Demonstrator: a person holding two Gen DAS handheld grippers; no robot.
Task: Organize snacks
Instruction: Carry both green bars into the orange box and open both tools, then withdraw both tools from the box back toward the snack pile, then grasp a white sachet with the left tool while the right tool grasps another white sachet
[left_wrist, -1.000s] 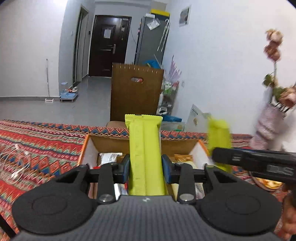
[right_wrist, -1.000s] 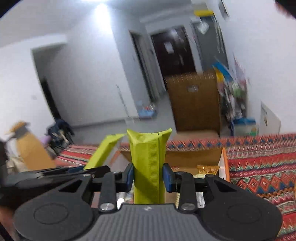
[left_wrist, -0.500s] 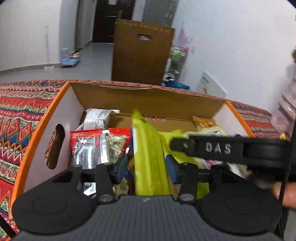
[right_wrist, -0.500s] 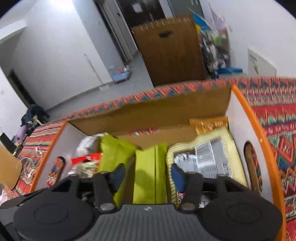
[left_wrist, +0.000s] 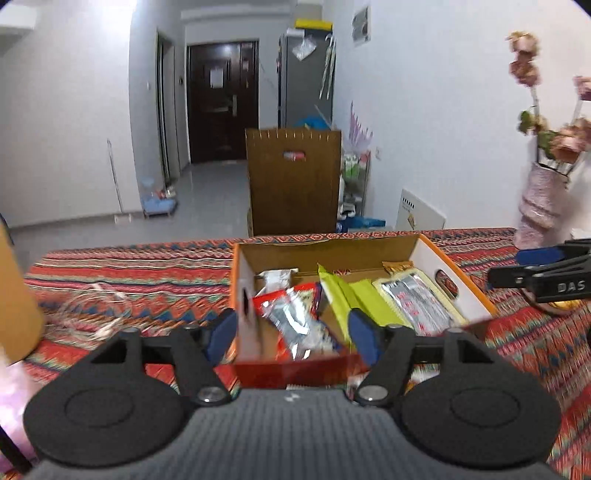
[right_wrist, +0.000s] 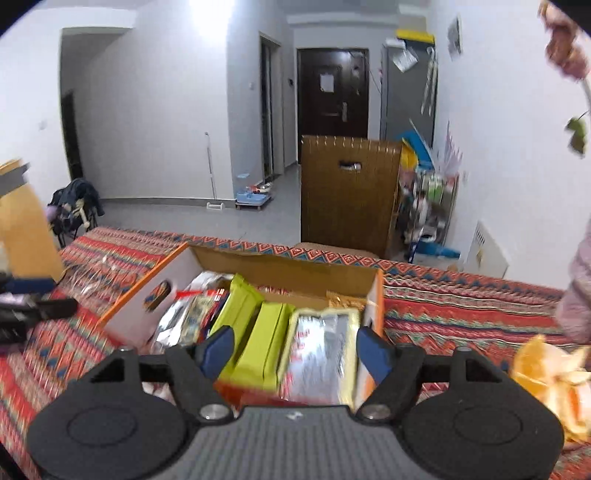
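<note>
Cardboard box (left_wrist: 454, 271), two lime-green snack bars (right_wrist: 258, 332), both grippers (left_wrist: 291, 332) (right_wrist: 295, 349) released, empty.

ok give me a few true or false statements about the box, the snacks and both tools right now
1. Both green packets lie inside the cardboard box. True.
2. The left tool is shut on a green packet. False: its jaws are spread wide and hold nothing.
3. The right tool is open and empty. True.
4. The box stands on bare wood. False: it stands on a patterned red cloth.
5. A silver packet lies at the right end of the box, beside the green packets. True.
</note>
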